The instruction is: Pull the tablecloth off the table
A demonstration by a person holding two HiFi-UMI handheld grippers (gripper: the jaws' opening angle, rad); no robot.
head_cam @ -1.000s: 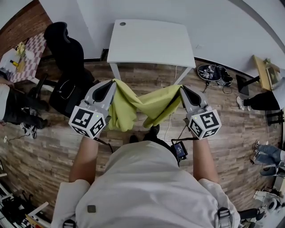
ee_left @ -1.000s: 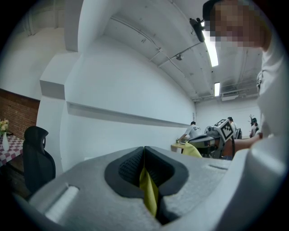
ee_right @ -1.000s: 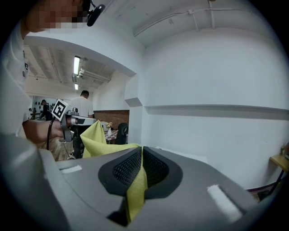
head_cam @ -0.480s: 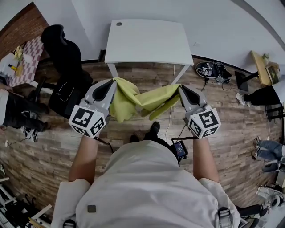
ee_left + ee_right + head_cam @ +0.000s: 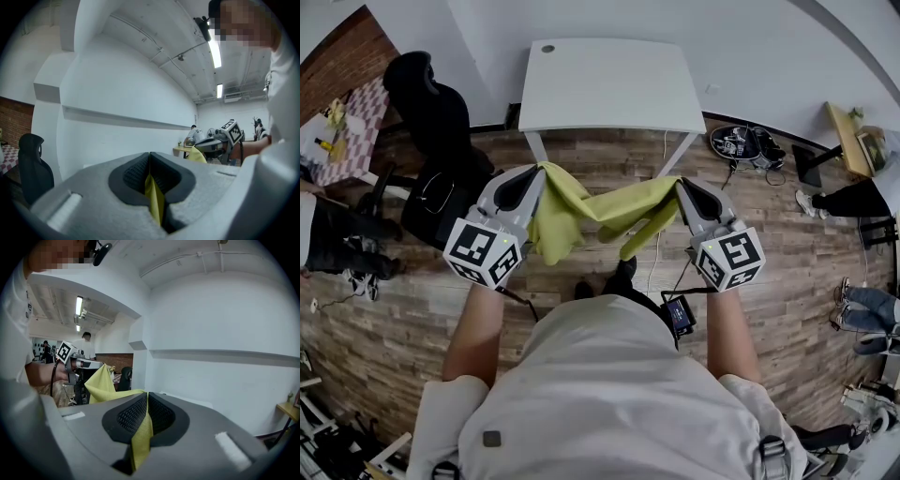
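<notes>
The yellow-green tablecloth [image 5: 598, 212] hangs in the air between my two grippers, off the bare white table [image 5: 609, 86] ahead. My left gripper [image 5: 541, 173] is shut on one corner of the cloth, and a yellow strip [image 5: 153, 200] shows pinched between its dark pads. My right gripper [image 5: 679, 185] is shut on the other corner, with cloth [image 5: 142, 437] squeezed between its pads. The cloth sags and bunches in folds in the middle, above the wooden floor. Across in the right gripper view I see the left gripper [image 5: 83, 363] with the cloth [image 5: 102, 383] draped from it.
A black office chair [image 5: 436, 112] stands left of the table. A checked-cloth table [image 5: 352, 117] is at the far left. Shoes and a bag [image 5: 742, 145] lie right of the table. People stand at the right [image 5: 853, 202] and left [image 5: 328, 234] edges.
The cloth has shifted slightly: its hanging folds swung and the middle drew a bit tauter. Both grippers hold about the same place.
</notes>
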